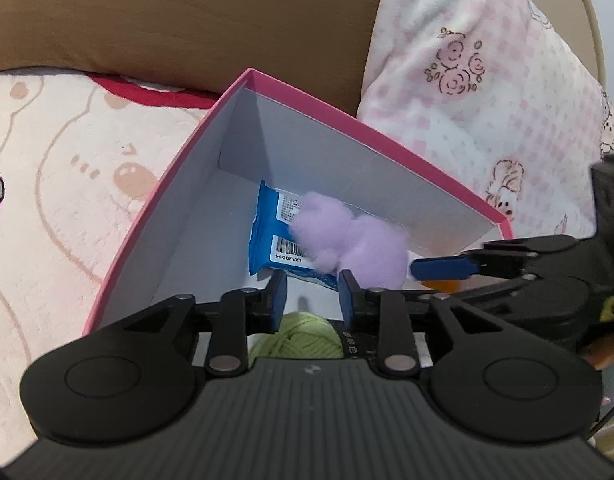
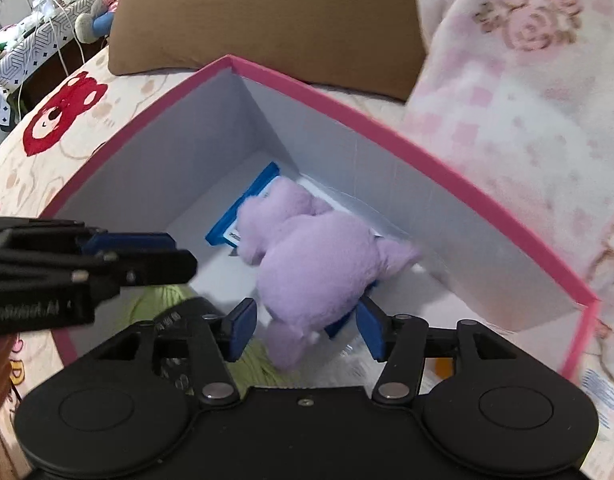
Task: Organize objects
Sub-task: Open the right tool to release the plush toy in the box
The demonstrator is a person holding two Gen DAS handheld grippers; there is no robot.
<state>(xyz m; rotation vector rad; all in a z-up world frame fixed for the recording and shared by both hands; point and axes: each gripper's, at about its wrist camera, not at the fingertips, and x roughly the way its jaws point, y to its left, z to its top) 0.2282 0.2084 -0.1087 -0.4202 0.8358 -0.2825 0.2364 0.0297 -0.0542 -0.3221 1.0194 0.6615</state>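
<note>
- we see a patterned blanket point(image 1: 47, 168) spread under everything, with a brown pillow point(image 1: 179, 20) and a pink checked cushion point(image 1: 487, 92) behind.
- on it sits the pink box point(image 2: 387, 128), white inside, open at the top.
- inside the box lies our purple plush toy point(image 2: 315, 256), resting on a blue packet point(image 1: 267, 240) on the floor near the far wall.
- a green yarn ball point(image 1: 303, 338) sits in the box at the near side, partly hidden by the tools.
- our right gripper point(image 2: 305, 330) is spread wide over the box, its pads either side of the plush, gripping nothing.
- our left gripper point(image 1: 311, 300) hangs released above the yarn, holding nothing.
</note>
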